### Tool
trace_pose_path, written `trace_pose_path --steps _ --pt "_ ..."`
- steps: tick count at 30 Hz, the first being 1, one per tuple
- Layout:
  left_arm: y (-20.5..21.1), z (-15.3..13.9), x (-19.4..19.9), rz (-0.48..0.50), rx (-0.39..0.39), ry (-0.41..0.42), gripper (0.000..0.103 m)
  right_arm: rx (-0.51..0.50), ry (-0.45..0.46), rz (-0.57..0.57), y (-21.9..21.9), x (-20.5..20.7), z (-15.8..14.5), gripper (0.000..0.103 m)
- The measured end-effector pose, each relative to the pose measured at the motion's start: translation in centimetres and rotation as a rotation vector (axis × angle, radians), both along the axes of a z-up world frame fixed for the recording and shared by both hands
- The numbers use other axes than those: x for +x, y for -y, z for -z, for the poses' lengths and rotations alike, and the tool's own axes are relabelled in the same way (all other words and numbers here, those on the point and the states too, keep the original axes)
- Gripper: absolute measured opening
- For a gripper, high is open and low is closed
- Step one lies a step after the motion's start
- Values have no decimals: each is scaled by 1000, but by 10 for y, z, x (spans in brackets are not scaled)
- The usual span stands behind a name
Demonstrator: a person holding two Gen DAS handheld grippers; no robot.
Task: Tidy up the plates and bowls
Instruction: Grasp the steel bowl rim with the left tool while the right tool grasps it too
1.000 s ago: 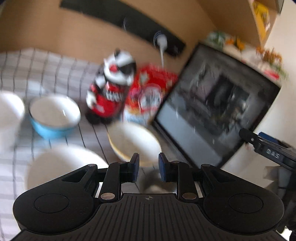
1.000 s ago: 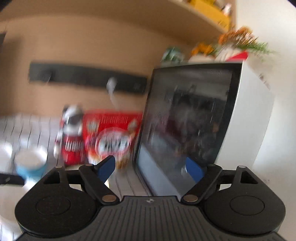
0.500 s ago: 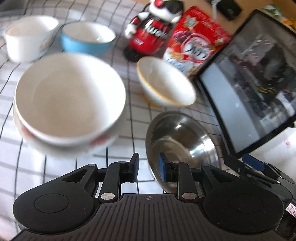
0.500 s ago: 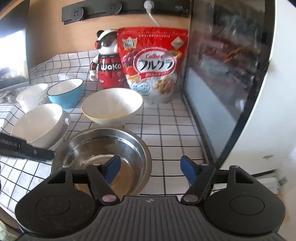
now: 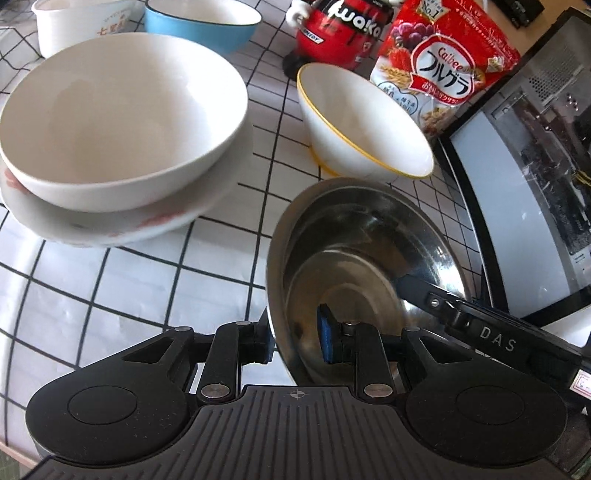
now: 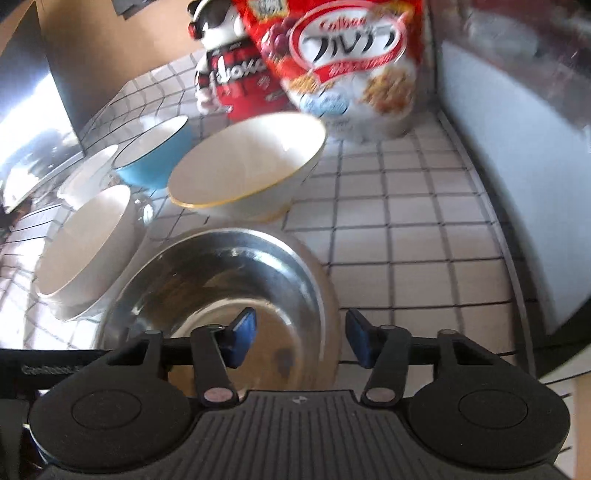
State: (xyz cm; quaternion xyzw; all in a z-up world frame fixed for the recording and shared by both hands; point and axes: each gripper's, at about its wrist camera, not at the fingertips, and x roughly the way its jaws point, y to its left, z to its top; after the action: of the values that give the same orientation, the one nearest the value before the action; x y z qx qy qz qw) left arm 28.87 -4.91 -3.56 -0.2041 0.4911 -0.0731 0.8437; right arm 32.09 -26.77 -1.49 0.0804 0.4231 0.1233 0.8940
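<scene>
Grippers astride steel bowl rim

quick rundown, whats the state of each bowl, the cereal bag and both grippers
steel bowl: upright, empty
left gripper: straddling its rim
right gripper: closing, straddling its rim
white bowl: nested in another dish
yellow-rimmed bowl: upright, empty
blue bowl: upright
cereal bag: standing

- We have brought our left gripper down so its fingers straddle the steel bowl's near rim; earlier it hung above.
- Our right gripper has dropped over the bowl's opposite rim, its jaws closing from wide apart.
</scene>
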Motion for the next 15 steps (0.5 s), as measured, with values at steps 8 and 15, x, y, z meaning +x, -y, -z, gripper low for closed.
trace_pose_path --steps 8,15 --pt "13 -4 1 17 55 -11 31 -7 -50 -62 -3 -4 3 38" --pt "6 -22 -28 40 43 -72 30 -30 -61 -126 -10 -27 -23 35"
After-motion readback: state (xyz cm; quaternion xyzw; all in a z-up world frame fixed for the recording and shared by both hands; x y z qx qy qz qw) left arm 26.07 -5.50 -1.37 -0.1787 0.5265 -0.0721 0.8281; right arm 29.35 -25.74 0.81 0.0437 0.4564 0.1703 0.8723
